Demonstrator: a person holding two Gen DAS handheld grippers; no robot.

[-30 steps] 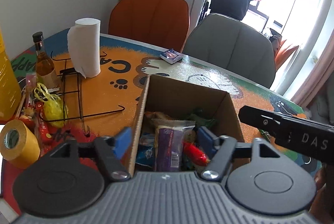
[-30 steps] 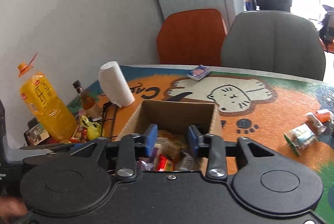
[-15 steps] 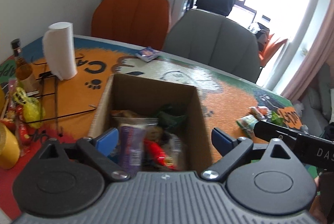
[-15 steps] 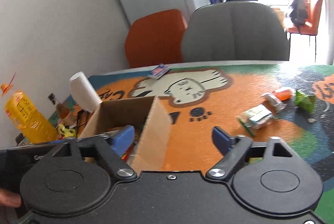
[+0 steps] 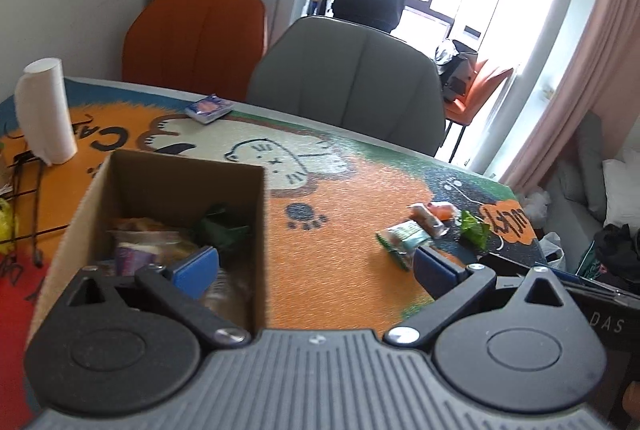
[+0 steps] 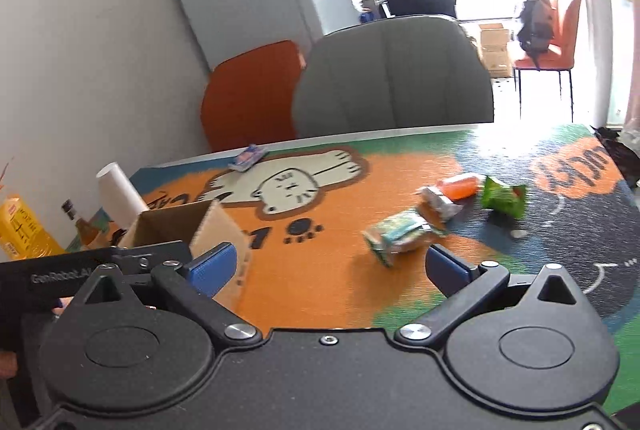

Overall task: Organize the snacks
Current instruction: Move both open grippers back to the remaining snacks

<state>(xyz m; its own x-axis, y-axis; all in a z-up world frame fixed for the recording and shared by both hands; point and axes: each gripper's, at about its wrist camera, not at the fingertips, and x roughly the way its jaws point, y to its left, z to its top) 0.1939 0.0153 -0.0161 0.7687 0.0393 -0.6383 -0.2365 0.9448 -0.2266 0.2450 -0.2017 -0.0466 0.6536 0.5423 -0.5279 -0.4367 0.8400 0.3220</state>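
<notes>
Over the last second both of your grippers have swung off the cardboard box [image 5: 176, 189] toward its right, and both have spread from a narrow gap to wide open. That reads as a drop-off finished: the box already holds a heap of wrapped snacks, and you are now lining up for the next ones.

Working left to right from the box: your left gripper [image 5: 316, 266] sits low at the box's near right corner, its left pad still over the box interior and its right pad out over the orange mat, jaws wide and empty. It points level across the table toward the grey chair.

Your right gripper [image 6: 328, 266] is to the right of the box, tilted down at the mat, jaws wide and holding nothing. The green-and-white snack packet [image 6: 400, 236] lies just ahead, roughly between the fingertips' line of approach. Farther right of the box lie a silvery packet [image 6: 438, 201], an orange one [image 6: 458, 186] and a green bag [image 6: 502, 195], clustered close; motion blur makes it hard to say whether they touch.

These four loose snacks remain to be boxed.
</notes>
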